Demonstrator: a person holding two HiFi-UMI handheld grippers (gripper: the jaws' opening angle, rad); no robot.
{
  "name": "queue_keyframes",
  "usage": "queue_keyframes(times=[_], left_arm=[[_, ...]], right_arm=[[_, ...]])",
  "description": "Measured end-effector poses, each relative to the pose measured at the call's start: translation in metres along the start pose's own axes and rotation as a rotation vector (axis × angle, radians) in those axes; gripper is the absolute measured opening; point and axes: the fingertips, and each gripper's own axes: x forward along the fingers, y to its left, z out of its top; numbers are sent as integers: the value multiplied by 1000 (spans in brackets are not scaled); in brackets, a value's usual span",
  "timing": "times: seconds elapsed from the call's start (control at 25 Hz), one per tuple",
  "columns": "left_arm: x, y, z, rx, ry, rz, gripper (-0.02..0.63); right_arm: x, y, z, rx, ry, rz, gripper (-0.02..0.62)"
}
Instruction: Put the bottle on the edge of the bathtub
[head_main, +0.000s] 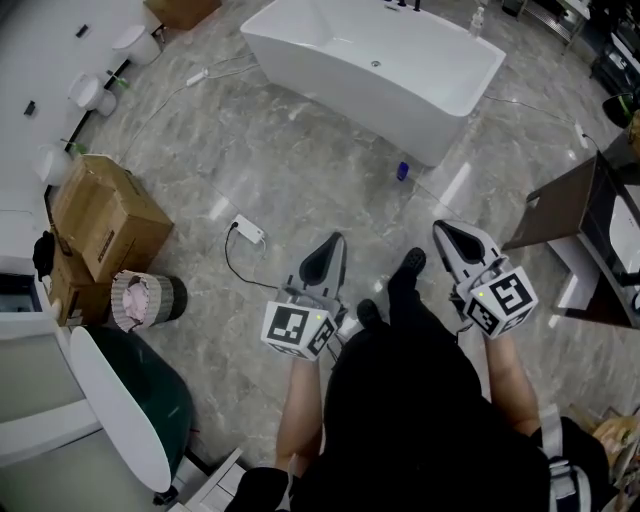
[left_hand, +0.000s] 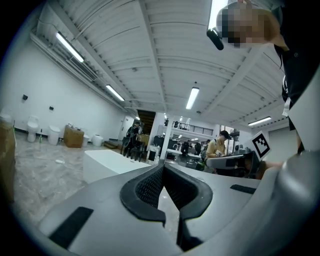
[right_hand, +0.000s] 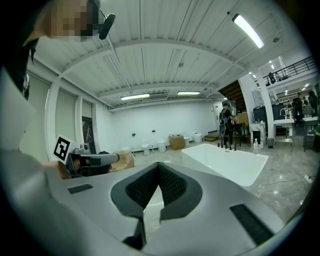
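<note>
The person stands on a grey marble floor (head_main: 300, 170) with a gripper in each hand, both held low in front of the body and pointing forward. The left gripper (head_main: 332, 248) has its jaws closed tip to tip with nothing between them. The right gripper (head_main: 446, 235) is closed the same way and is also empty. The two grippers are apart from each other, with the person's black shoes (head_main: 408, 264) between them in the head view.

The white bathtub (head_main: 330, 70) stands well ahead of both grippers. The bottle (head_main: 477, 20), clear and upright, is at the tub's far right end and seems to stand on the rim there, though the contact is too small to be sure of. It is far from both grippers. In the right gripper view it shows as a small clear shape at the tub's far end. A dark faucet (head_main: 404, 4) sits on the far rim to the left of the bottle.

A small blue thing (head_main: 402, 171) lies on the floor just beside the tub's near corner; what it is cannot be made out. A white power strip (head_main: 249, 231) with a black cable lies left of the left gripper. Further left are cardboard boxes (head_main: 105, 215) and a bin (head_main: 148, 299) with a pink liner.
</note>
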Motion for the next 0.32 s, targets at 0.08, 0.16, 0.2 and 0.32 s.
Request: queue_keyframes(times=[0.08,0.16,0.2,0.32], left_arm=[[1,3,0,-1,1,5,11],[1,4,0,-4,1,9,11],[1,5,0,-5,1,11,11],[-2,10,0,-7,0,15,11]], right_arm=[[4,2,1,-2,2,6,12],[5,3,2,-4,4,11,12],[6,4,3,-6,4,13,12],[9,7,3,-13,3,17,12]])
